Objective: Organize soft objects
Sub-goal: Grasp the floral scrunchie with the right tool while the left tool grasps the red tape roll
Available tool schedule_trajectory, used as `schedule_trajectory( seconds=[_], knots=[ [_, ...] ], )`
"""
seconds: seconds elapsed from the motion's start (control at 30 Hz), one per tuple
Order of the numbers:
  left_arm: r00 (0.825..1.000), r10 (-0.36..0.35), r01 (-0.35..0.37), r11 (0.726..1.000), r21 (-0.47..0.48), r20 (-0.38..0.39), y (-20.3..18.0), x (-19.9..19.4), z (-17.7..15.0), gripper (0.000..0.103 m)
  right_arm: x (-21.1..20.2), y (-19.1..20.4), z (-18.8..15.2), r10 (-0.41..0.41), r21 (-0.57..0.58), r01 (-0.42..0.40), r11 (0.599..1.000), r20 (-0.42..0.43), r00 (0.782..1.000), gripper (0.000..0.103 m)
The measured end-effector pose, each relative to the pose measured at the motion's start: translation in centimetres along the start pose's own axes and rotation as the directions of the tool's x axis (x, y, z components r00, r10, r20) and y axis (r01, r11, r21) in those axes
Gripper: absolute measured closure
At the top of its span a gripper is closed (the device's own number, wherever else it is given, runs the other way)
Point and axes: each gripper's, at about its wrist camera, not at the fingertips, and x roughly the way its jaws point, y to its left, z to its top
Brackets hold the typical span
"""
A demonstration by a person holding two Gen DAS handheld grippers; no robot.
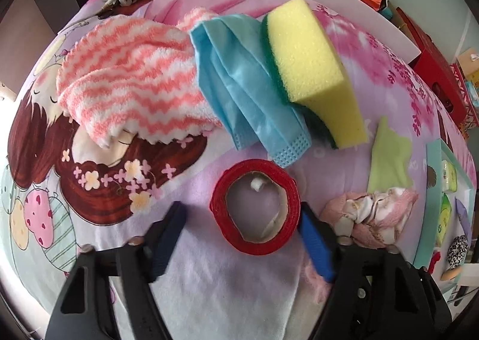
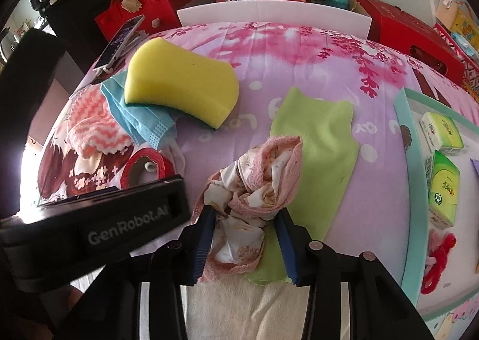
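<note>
Soft objects are lying scattered over the printed bedsheet (image 1: 209,295), so you are looking at an early stage of the sorting. Between your left gripper's (image 1: 242,238) fingers the red tape roll (image 1: 254,205) is sitting; the right pad is touching its rim while the left pad is standing apart, so the jaws are not yet clamping it. Beyond those fingertips the striped fluffy cloth (image 1: 131,79), the blue face mask (image 1: 248,94) and the yellow sponge (image 1: 311,64) are piling against one another. Your right gripper (image 2: 245,238) is pinching the crumpled pink cloth (image 2: 257,184), both pads pressing its folds, with the green cloth (image 2: 323,136) lying just past and partly under it. To the right of those fingers the teal tray (image 2: 404,136) is holding tissue packs (image 2: 443,184) and something red, so a few things are apparently sorted and most are waiting.
</note>
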Motion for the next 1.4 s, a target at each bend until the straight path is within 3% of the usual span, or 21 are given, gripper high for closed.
schedule_trajectory(
  seconds=[0.17, 0.37, 0.83, 1.1, 1.4],
  knots=[
    [1.0, -0.025, 0.025, 0.999, -0.021, 0.016, 0.2, -0.2, 0.0, 0.047, 0.2, 0.0, 0.0, -0.002, 0.0, 0.002, 1.0, -0.005, 1.0, 0.062],
    [0.998, -0.055, 0.056, 0.998, -0.035, 0.024, 0.4, -0.5, 0.1, 0.048, 0.5, 0.0, 0.1, -0.004, 0.0, 0.004, 1.0, -0.01, 1.0, 0.065],
    [0.992, -0.09, 0.095, 0.994, -0.057, 0.089, 3.8, -5.3, -0.3, 0.048, 0.2, -0.5, 0.3, 0.018, 0.03, -0.018, 0.999, -0.002, 1.0, 0.088],
    [0.983, -0.095, 0.105, 0.993, -0.059, 0.16, 4.7, -8.4, -0.2, 0.048, -0.6, -0.6, 0.4, 0.032, 0.036, -0.033, 0.999, 0.02, 0.999, 0.091],
    [0.97, -0.095, 0.112, 0.992, -0.063, 0.224, 5.0, -10.5, -0.6, 0.048, -3.7, -0.9, 0.6, 0.041, 0.047, -0.047, 0.998, 0.109, 0.993, 0.091]
  ],
)
